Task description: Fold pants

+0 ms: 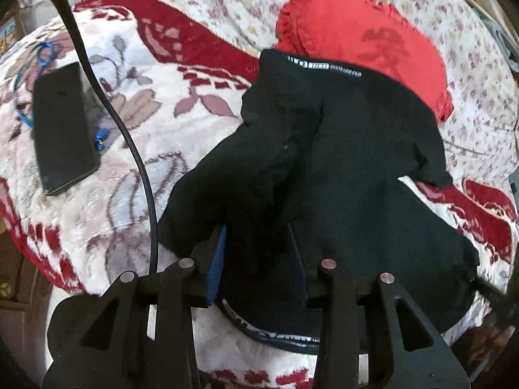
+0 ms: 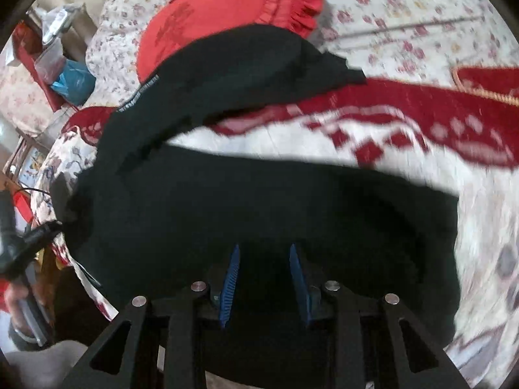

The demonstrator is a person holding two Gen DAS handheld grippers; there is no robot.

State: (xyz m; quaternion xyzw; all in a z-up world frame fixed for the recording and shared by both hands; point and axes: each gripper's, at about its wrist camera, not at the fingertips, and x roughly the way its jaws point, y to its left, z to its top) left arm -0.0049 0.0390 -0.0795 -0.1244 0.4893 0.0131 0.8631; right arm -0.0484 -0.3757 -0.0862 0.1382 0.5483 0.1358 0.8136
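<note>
Hovering over black pants (image 2: 259, 201), right claw (image 2: 264, 272) has pads parted, not pinching cloth — left claw (image 1: 259, 253) likewise parted over the pants. Beyond: red pillow (image 1: 363, 45); left of it, phone (image 1: 61, 129) on blanket (image 1: 155, 103).

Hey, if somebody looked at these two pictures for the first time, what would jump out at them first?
Probably the black pants, lying crumpled across the middle of the red-and-white floral blanket, right in front of both grippers. Behind them sits a bright red frilled cushion, its near edge under the pants. A dark phone lies on the blanket at the left of the left wrist view.
</note>
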